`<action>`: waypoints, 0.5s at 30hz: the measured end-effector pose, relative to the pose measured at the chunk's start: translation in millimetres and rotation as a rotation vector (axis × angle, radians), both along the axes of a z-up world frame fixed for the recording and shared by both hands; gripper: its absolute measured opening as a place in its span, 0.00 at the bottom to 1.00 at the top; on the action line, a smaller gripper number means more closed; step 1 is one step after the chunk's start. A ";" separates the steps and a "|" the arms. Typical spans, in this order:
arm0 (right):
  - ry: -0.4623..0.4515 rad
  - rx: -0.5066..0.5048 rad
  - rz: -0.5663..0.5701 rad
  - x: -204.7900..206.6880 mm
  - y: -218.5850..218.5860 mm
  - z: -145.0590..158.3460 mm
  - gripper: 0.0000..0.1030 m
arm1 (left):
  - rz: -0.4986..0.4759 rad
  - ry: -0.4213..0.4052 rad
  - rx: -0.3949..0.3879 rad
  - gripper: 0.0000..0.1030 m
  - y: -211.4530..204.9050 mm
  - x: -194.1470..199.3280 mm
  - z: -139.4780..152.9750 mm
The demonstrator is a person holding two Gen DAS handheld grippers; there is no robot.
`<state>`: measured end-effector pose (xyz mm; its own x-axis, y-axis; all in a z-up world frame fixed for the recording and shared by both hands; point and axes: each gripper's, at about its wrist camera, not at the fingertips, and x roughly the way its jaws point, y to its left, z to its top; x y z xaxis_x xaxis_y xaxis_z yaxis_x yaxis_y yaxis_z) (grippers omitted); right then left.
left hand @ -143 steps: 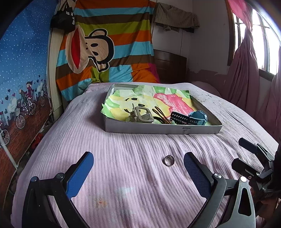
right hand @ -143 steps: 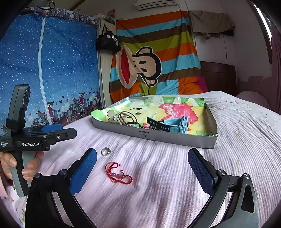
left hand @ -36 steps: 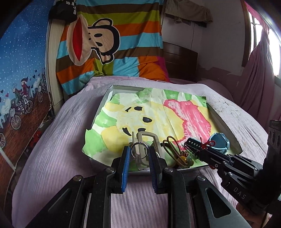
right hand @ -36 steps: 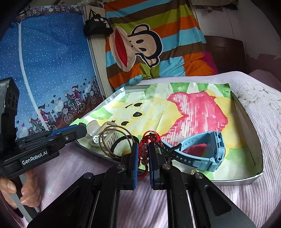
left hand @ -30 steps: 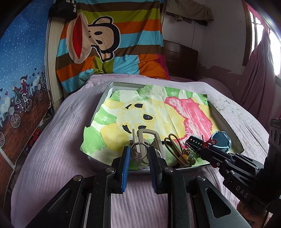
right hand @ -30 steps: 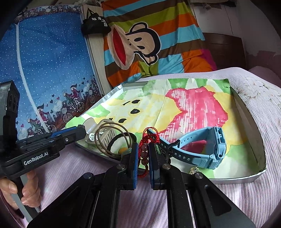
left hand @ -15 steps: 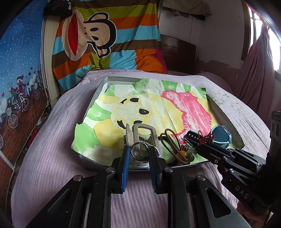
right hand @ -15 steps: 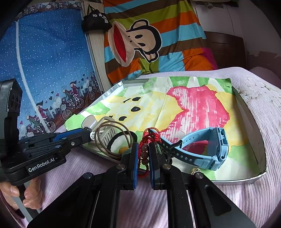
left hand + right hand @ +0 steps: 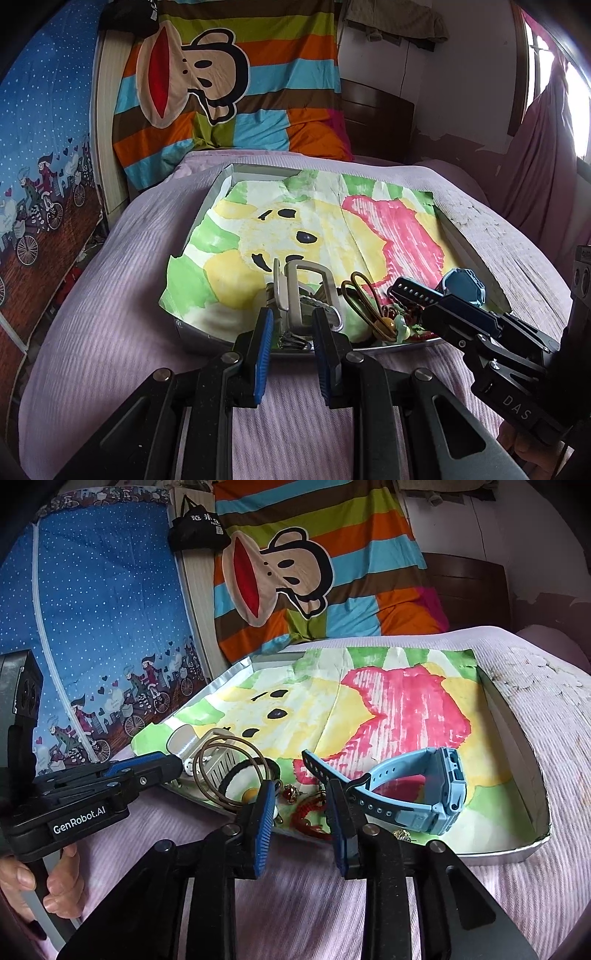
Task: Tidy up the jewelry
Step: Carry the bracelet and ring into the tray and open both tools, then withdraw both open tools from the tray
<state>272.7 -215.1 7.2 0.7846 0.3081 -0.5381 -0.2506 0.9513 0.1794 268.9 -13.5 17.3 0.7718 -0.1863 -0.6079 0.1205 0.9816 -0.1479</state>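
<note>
A silver cardboard tray [image 9: 476, 254] [image 9: 517, 716] lined with a cartoon-print paper lies on the pink bed. My left gripper [image 9: 291, 328] is open over the tray's near edge, with the silver ring [image 9: 295, 341] lying just below it beside a silver clasp [image 9: 299, 291]. My right gripper [image 9: 301, 808] is open, and the red bead bracelet [image 9: 308, 812] lies in the tray between its fingers. A blue watch [image 9: 417, 794] [image 9: 461, 286] and brown hair ties [image 9: 229, 771] [image 9: 365, 302] also lie in the tray.
The striped monkey blanket [image 9: 229, 88] hangs at the head of the bed. A blue patterned wardrobe [image 9: 92, 627] stands on the left. A pink curtain [image 9: 535, 166] hangs at the right. The pink bedspread [image 9: 110, 295] surrounds the tray.
Both grippers have opened. The ring dropped from the left gripper and the red bracelet dropped from the right gripper into the tray's near edge.
</note>
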 end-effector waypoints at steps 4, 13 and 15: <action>-0.032 0.006 -0.008 -5.4 -2.2 3.6 0.32 | 0.000 -0.005 -0.013 0.21 2.3 -3.2 0.6; -0.123 0.012 -0.059 -25.5 -11.3 15.9 0.59 | 0.028 -0.069 -0.012 0.55 7.2 -17.9 7.5; -0.139 0.016 -0.073 -30.0 -14.7 17.6 0.62 | 0.037 -0.076 -0.018 0.60 10.6 -21.1 8.4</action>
